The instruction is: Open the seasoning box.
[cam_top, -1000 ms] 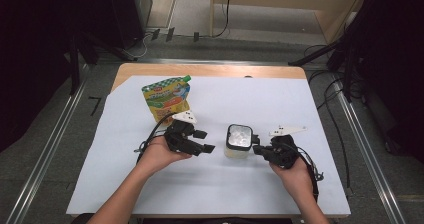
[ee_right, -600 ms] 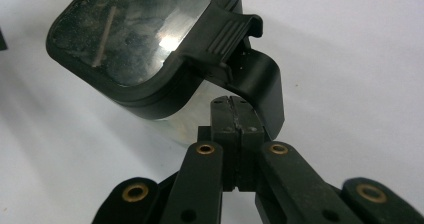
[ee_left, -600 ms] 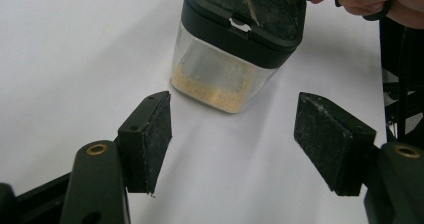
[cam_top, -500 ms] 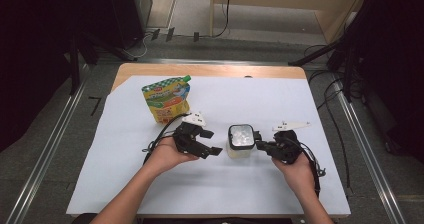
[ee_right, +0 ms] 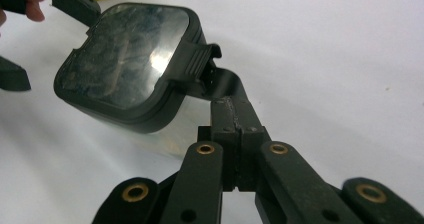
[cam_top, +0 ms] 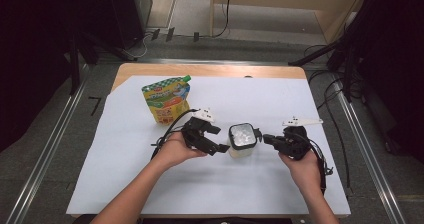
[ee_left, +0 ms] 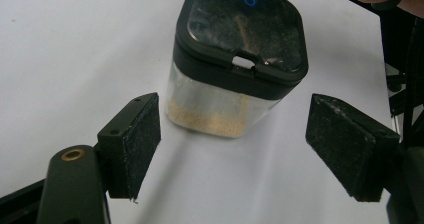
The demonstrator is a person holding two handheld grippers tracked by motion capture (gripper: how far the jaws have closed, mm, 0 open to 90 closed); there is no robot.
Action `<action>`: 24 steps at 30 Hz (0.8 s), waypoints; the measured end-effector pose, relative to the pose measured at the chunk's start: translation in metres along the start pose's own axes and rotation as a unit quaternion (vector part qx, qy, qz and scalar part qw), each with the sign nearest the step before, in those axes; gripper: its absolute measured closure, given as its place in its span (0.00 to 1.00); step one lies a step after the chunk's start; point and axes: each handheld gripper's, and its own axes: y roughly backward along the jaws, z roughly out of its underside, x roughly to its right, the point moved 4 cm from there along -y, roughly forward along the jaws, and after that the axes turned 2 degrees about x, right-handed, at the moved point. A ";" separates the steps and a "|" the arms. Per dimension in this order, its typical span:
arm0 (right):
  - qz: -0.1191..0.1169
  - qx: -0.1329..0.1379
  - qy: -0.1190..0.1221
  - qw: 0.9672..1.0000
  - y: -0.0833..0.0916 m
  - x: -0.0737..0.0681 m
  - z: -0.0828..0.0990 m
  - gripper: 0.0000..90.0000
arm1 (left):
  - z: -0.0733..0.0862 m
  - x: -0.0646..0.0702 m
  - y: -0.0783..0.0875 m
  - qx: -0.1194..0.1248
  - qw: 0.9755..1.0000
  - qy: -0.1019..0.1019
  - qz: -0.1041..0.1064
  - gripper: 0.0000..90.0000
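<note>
My left gripper (ee_left: 235, 149) jaws just widened, container (cam_top: 242, 139) dead ahead between them, untouched, upright on the tabletop (cam_top: 310, 99). Right gripper (ee_right: 227, 101) pinched shut, tips at its lid latch (ee_right: 192, 64).

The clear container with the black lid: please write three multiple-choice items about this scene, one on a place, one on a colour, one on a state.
1. Where is the snack pouch?
A. Behind the left gripper
B. Beside the right gripper
C. On the container

2. What colour is the container's lid?
A. White
B. Black
C. Red

3. How do the left gripper's jaws stand?
A. Shut on the lid
B. Shut on the pouch
C. Open, container untouched

Answers:
1 A, the pouch lies farther up the table.
2 B, the lid's rim is black.
3 C, both pads stand clear of the container, having just been opening.
</note>
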 end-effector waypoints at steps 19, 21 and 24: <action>0.006 -0.020 0.002 1.000 -0.020 0.012 -0.013 1.00 | -0.009 0.005 -0.029 -0.021 0.998 -0.047 -0.021 0.21; 0.008 -0.021 0.002 1.000 -0.021 0.012 -0.012 1.00 | -0.010 0.006 -0.031 -0.021 0.998 -0.052 -0.024 0.20; 0.011 -0.022 0.005 1.000 -0.021 0.012 -0.012 1.00 | -0.011 0.006 -0.033 -0.016 0.998 -0.062 -0.027 0.19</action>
